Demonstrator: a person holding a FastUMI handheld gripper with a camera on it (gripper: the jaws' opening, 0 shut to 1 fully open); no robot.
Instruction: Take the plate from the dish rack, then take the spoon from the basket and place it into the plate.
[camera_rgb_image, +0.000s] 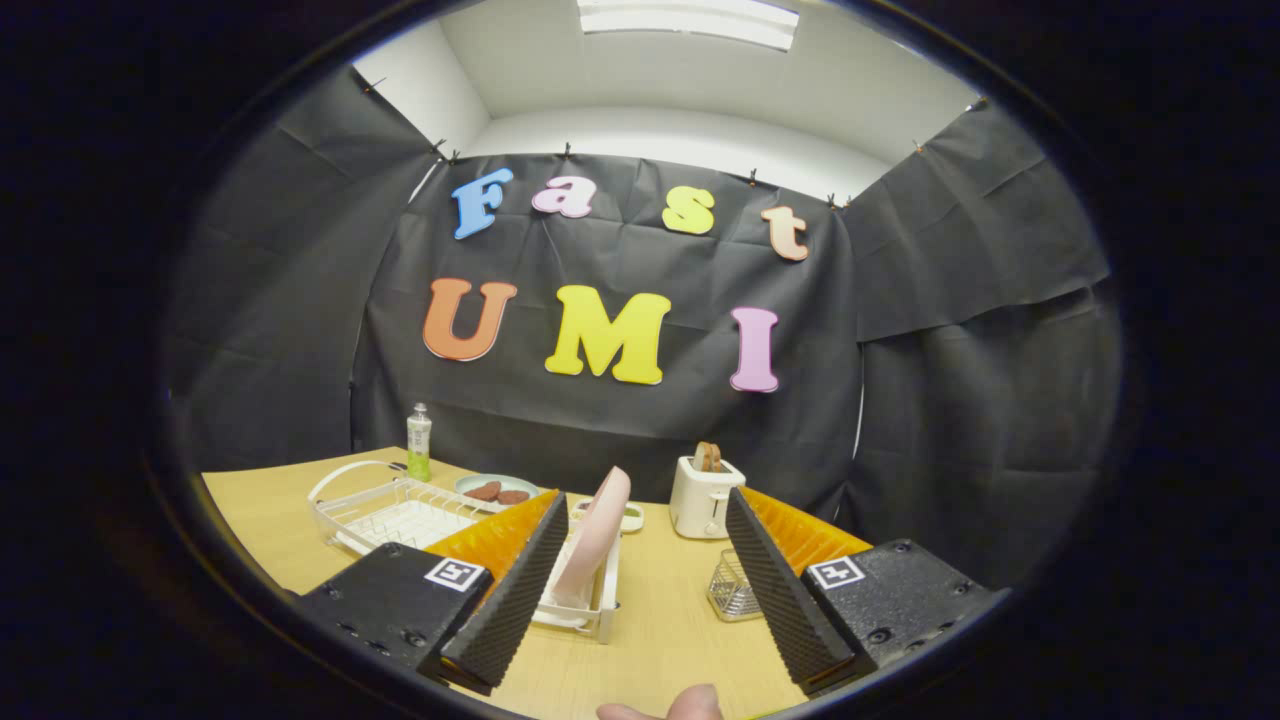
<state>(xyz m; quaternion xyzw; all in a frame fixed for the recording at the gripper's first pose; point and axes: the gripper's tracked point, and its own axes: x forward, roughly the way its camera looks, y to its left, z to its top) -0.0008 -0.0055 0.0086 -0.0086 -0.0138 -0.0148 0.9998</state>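
While I hold the gripper above the wooden table, its fingers stand wide apart, gripping nothing. The pink plate stands upright in the white dish rack, between the fingers and nearer the left one. The wire basket sits beside the right finger, before the white toaster

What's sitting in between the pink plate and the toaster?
In the gripper view, a small dish lies on the table between the pink plate and the toaster. The open tool hovers empty.
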